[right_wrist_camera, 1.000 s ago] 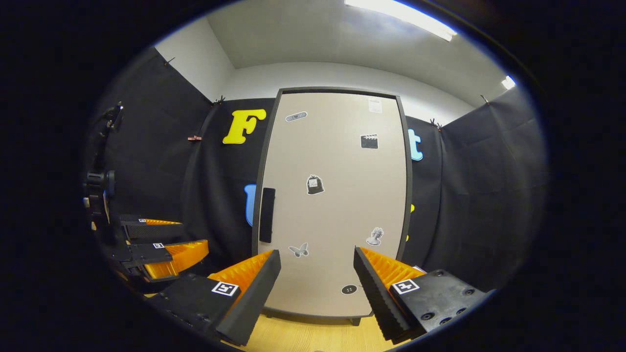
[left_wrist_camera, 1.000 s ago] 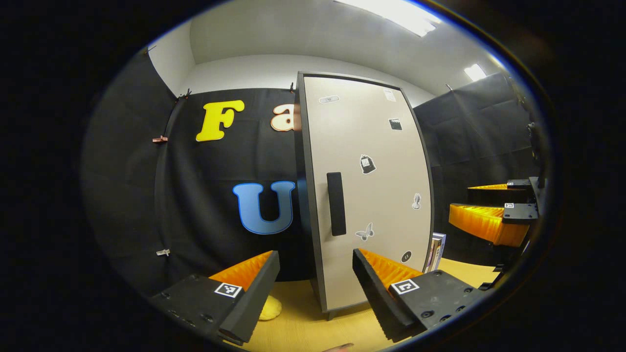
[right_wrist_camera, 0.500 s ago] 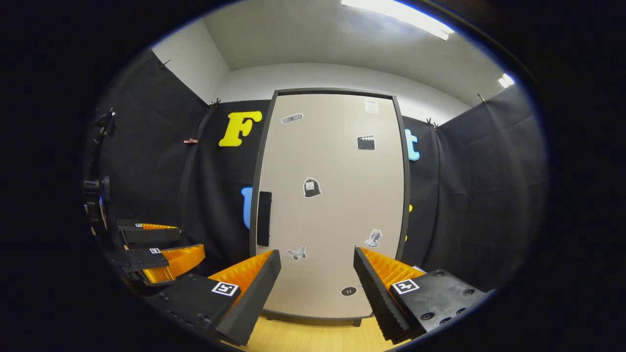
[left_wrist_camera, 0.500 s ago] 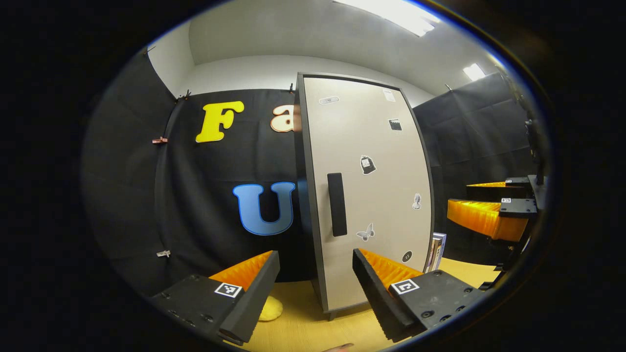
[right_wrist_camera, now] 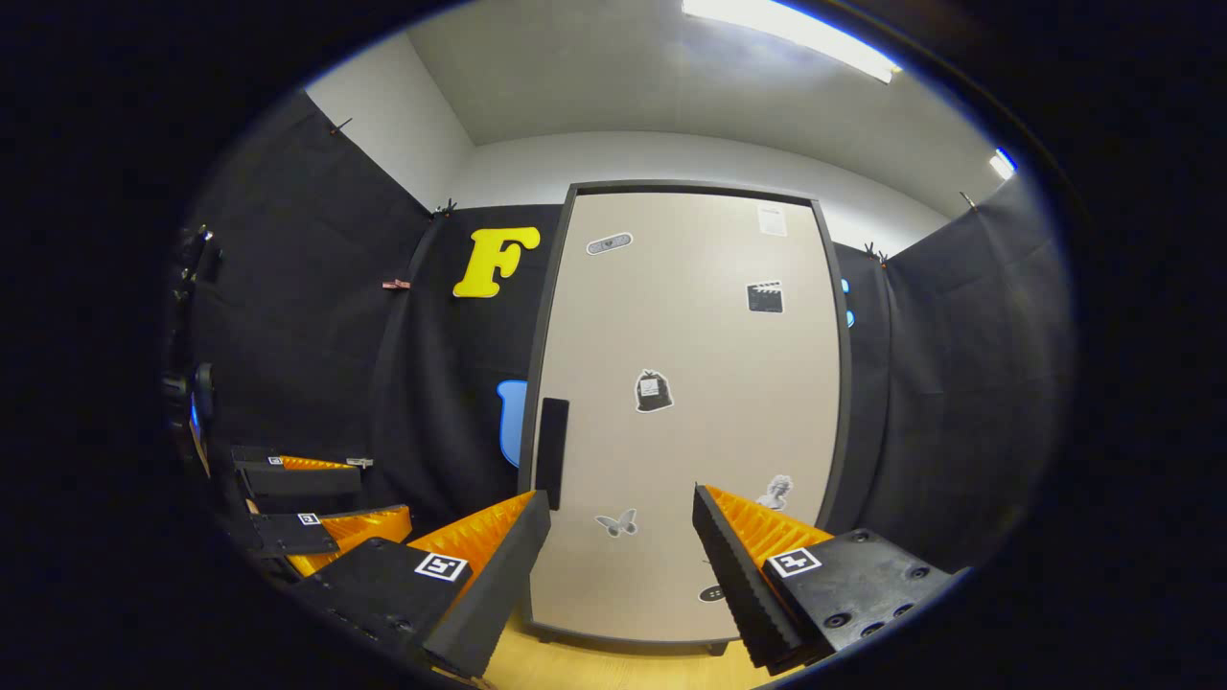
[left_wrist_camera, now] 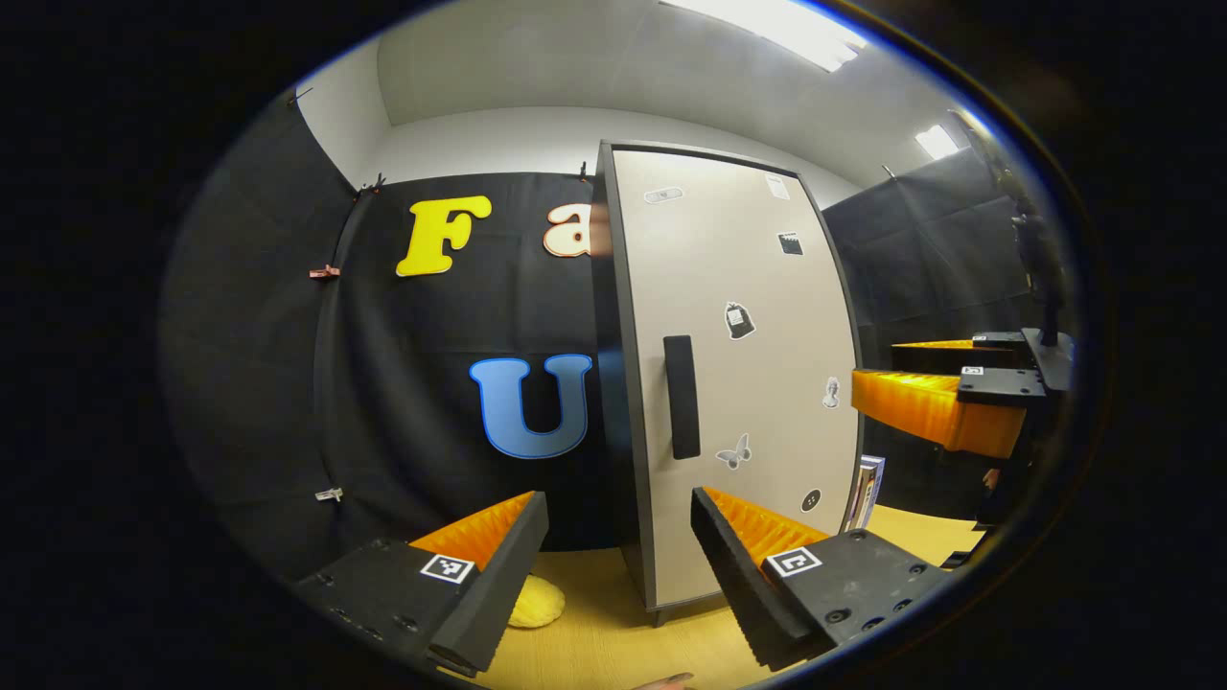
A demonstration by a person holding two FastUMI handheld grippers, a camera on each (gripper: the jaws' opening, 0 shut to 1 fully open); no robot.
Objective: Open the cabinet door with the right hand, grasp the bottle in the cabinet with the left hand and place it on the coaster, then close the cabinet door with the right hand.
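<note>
The tall cabinet [left_wrist_camera: 738, 374] stands on the wooden table, its beige door [right_wrist_camera: 690, 412] shut and hiding the inside. A black vertical handle [right_wrist_camera: 552, 452] sits at the door's left edge, also seen as the handle [left_wrist_camera: 682, 397] in the left gripper view. A yellow coaster [left_wrist_camera: 535, 604] lies on the table left of the cabinet's foot. My left gripper [left_wrist_camera: 618, 513] is open and holds nothing, short of the cabinet's left front corner. My right gripper [right_wrist_camera: 621, 513] is open in front of the door's lower part, right of the handle. Each gripper shows beside the other: right gripper [left_wrist_camera: 877, 367], left gripper [right_wrist_camera: 383, 494].
Something book-like [left_wrist_camera: 868, 489] leans by the cabinet's right side. The wooden tabletop [left_wrist_camera: 613, 652] runs under the cabinet's short feet. Black cloth walls close the booth behind and on both sides.
My right gripper has risen a little and drawn closer to the door. In the left gripper view the cabinet has slid slightly right. Both grippers stay open.
</note>
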